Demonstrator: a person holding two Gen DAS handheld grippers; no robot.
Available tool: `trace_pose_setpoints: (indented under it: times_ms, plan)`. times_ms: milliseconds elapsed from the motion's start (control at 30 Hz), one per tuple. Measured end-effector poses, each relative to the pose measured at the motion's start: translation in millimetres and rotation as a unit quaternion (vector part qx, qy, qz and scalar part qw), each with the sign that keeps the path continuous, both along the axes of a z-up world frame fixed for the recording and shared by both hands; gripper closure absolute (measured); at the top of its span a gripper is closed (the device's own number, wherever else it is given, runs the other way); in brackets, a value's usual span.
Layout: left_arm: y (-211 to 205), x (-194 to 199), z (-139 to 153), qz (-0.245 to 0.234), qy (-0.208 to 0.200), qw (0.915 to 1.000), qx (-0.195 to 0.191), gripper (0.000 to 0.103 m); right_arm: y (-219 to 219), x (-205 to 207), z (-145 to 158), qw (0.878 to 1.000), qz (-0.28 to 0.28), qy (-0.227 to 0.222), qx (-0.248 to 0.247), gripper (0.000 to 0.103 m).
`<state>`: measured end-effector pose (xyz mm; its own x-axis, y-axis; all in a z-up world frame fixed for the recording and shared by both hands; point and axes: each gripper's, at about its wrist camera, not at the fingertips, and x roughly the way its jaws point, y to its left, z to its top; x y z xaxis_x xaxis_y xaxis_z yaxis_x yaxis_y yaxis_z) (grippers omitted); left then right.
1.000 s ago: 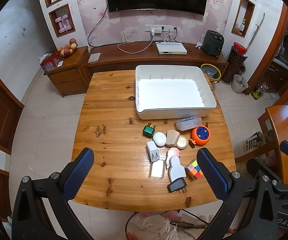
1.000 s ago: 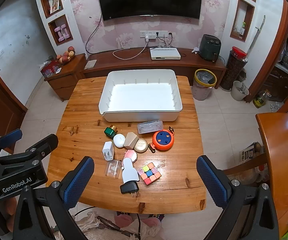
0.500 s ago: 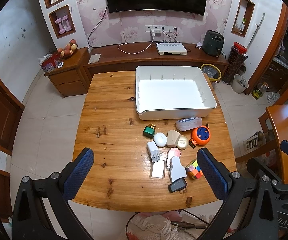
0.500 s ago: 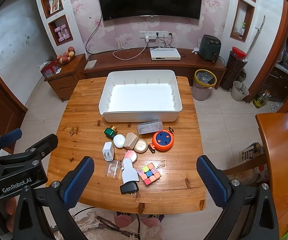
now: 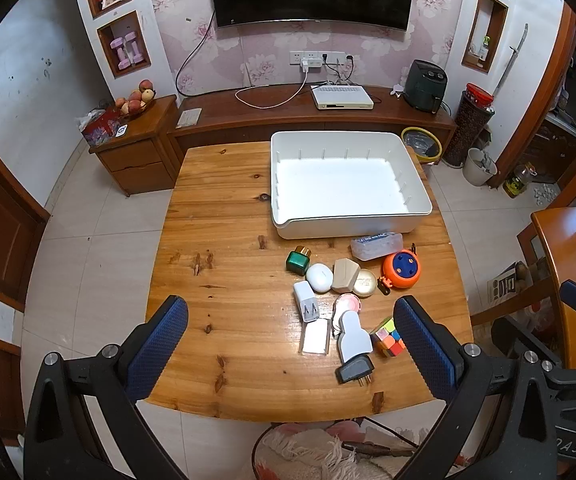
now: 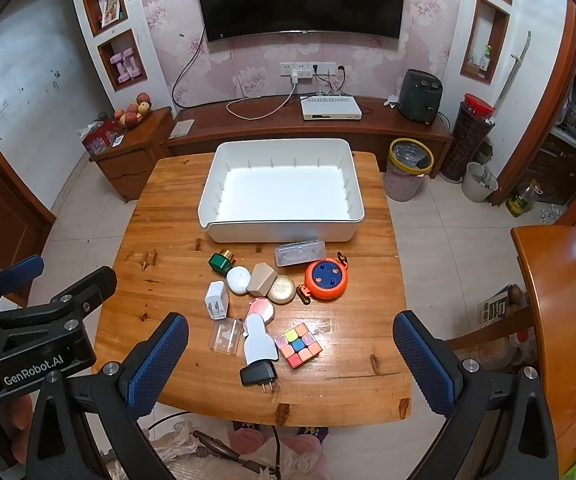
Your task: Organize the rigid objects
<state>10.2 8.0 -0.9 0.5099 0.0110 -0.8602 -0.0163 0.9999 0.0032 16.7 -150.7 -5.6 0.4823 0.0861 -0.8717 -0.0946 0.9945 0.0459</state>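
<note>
An empty white bin (image 5: 348, 224) (image 6: 283, 234) sits at the far side of the wooden table (image 5: 223, 240) (image 6: 159, 248). In front of it lies a cluster of small items: an orange reel (image 5: 401, 270) (image 6: 326, 279), a colour cube (image 5: 387, 336) (image 6: 298, 345), a black plug (image 5: 355, 369) (image 6: 258, 373), a white charger (image 5: 306, 301) (image 6: 216, 300), a green bottle (image 5: 298, 260) (image 6: 220, 261) and a clear case (image 5: 376, 245) (image 6: 300, 252). My left gripper (image 5: 296, 348) and right gripper (image 6: 294, 360) hover high above the table's near edge, both open and holding nothing.
A TV cabinet (image 6: 308, 128) with a white box runs along the back wall. A yellow-rimmed bin (image 6: 408, 168) stands right of the table, another wooden table (image 6: 560, 300) at far right. The left gripper's body (image 6: 27, 336) shows at the right view's lower left.
</note>
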Motion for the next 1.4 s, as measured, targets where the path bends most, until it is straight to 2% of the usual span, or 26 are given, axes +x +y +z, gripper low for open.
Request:
trace_pose_setpoints:
  times_ms: [900, 1400]
  plan:
    - [1.9, 1.1, -0.9, -0.001, 0.000, 1.0000, 0.002, 0.001, 0.7, -0.2, -0.7, 1.000, -0.001, 0.001, 0.000, 0.001]
    - [-2.2, 8.7, -17.5, -0.018, 0.015, 0.9997, -0.002, 0.001, -7.8, -4.0, -7.5, 1.000, -0.011, 0.018, 0.008, 0.001]
